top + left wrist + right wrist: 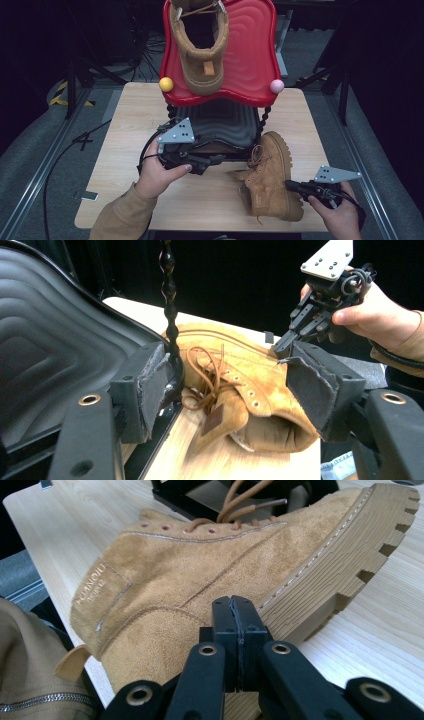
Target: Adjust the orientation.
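On pale wood-grain table (210,200), tan suede boot (267,175) shows lugged sole.

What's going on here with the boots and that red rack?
A person is working at a wooden table with a gripper in each hand. One tan suede boot already sits on the red top shelf of a two-tier rack. The second boot lies on its side on the table. The right gripper, jaws shut, rests against its sole edge, while the left gripper waits open beside the black lower shelf.

The tan suede boot (199,47) on the red moulded tray (250,55) is cut off at the high view's top edge (toe unseen). The lettering on the patch of the tan suede lace-up boot (200,570) lying on its side is too small to read.
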